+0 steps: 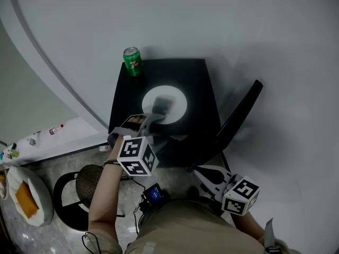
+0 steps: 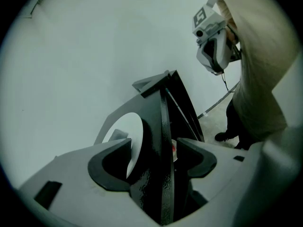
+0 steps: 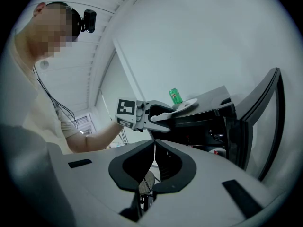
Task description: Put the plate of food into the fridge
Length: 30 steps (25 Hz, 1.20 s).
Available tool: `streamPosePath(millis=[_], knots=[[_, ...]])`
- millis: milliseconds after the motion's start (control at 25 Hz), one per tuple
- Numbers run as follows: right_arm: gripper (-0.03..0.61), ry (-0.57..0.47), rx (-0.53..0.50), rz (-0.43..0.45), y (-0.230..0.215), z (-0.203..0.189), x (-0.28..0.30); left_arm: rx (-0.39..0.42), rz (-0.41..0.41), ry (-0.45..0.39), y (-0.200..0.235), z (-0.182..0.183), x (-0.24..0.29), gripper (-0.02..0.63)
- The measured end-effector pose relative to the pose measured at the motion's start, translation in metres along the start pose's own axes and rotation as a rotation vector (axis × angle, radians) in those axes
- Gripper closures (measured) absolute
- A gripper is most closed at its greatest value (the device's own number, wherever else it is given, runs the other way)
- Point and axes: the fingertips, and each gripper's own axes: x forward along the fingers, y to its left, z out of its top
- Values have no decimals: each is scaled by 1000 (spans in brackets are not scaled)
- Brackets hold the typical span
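Note:
A white plate [image 1: 172, 97] lies on top of a small black fridge [image 1: 198, 83]; a grey patch sits on its near side, and I cannot tell what it is. The fridge door [image 1: 241, 112] stands open to the right. My left gripper [image 1: 153, 118] is at the plate's near rim, open. In the left gripper view the plate [image 2: 124, 129] lies by one jaw of the left gripper [image 2: 155, 143], and the fridge top's black edge [image 2: 164, 126] runs between the jaws. My right gripper [image 1: 196, 169] hangs low by the fridge's front, shut and empty [image 3: 154, 143]. In the right gripper view the plate [image 3: 189, 104] shows.
A green can [image 1: 132, 61] stands at the fridge top's back left corner. On the floor to the left are a black stool with a woven seat [image 1: 87, 187] and a white dish holding something orange [image 1: 26, 200]. A curved white wall rises behind the fridge.

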Motion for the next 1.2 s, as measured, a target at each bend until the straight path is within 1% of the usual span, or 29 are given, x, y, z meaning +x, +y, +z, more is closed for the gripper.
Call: streamPosePath(millis=[120, 440, 520, 640, 680, 880, 1080, 1200], knots=[[557, 7, 0, -8, -2, 1, -3, -26, 9, -18, 0, 4, -3, 314], [557, 12, 3, 7, 2, 2, 4, -43, -4, -43, -9, 7, -15, 324], [557, 14, 3, 15, 4, 1, 7, -42, 12, -54, -9, 7, -20, 357], [557, 23, -1, 21, 6, 0, 10, -37, 48, -65, -6, 7, -27, 451], [557, 26, -2, 22, 7, 0, 11, -29, 56, -65, -5, 8, -28, 466], [557, 20, 2, 29, 7, 1, 11, 28, 90, -43, -7, 7, -22, 465], [557, 22, 5, 20, 6, 1, 10, 44, 117, -37, -4, 8, -20, 465], [557, 24, 4, 14, 5, 1, 10, 37, 127, -41, -3, 8, -21, 466]])
